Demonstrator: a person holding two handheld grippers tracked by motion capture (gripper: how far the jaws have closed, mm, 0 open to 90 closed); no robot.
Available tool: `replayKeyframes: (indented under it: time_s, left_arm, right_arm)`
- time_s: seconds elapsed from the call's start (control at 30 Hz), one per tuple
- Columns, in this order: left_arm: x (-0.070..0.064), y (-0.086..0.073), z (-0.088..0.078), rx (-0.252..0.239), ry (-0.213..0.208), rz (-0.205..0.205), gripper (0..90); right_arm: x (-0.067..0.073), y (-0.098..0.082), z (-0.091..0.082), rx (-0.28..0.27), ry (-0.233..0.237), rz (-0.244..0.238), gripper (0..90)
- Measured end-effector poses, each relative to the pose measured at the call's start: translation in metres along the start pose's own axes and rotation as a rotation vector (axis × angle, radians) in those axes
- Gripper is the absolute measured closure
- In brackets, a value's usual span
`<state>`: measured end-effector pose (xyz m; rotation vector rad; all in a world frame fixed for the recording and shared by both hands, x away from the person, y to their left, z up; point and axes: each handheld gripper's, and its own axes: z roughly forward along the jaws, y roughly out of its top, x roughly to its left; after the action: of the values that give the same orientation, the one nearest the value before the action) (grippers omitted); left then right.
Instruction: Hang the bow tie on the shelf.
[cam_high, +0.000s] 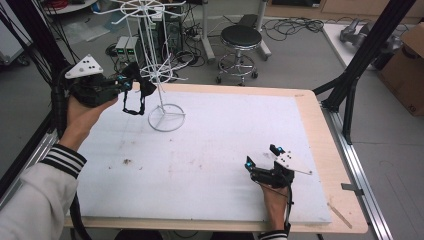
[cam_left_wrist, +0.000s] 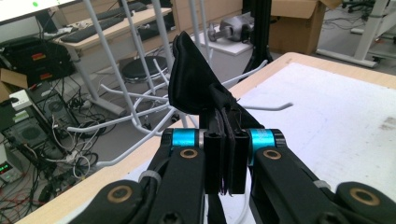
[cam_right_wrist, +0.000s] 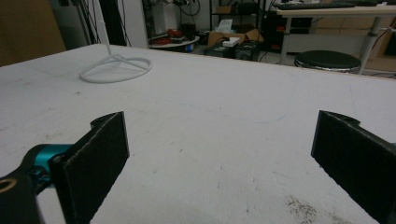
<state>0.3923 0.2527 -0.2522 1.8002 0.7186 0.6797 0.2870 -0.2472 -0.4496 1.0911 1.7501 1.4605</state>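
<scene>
Nearest the person, at the front right of the white foam-covered worktop (cam_high: 210, 165), the right claw (cam_high: 263, 157) rests low over the surface in the person's right hand (cam_high: 274, 197). Its two black jaws stand wide apart with nothing between them; the right gripper view looks out between them across bare white sheet, speckled with a few dark crumbs near the right jaw. A grey three-cornered plate (cam_high: 292, 162) sits on top of this claw.

Farther back and to the left, the person's left hand (cam_high: 82, 117), coming out of a white sleeve with black-striped cuff (cam_high: 62, 160), holds the left claw (cam_high: 131, 82) raised above the worktop's far left corner. Its jaws are pressed together on a black fabric piece with a strap loop (cam_high: 135, 97). In the left gripper view the cloth (cam_left_wrist: 194, 81) rises in a dark peak above the closed jaws, and in the high view its loop hangs down below the claw, clear of the worktop.

Just beyond the cloth stands a white wire display rack with a ring base (cam_high: 165, 117), set on the worktop's far left part. Its thin white prongs (cam_left_wrist: 261, 108) spread out right beside and behind the cloth; whether the fabric touches a prong I cannot tell.

Past the worktop's far edge, a black round stool (cam_high: 241, 37) stands on the grey floor.
</scene>
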Motion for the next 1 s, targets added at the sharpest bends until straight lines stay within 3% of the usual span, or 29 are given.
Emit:
replayKeyframes:
  time_s: [0.43,1.0]
  left_arm:
    - [0.005,0.001,0.024,0.032,0.021,0.008,87.8]
    - [0.007,-0.001,0.031,0.059,0.024,0.001,84.6]
  right_arm:
    - [0.000,0.000,0.000,0.003,0.002,-0.002,3.0]
    - [0.000,0.000,0.001,0.003,0.003,-0.006,3.0]
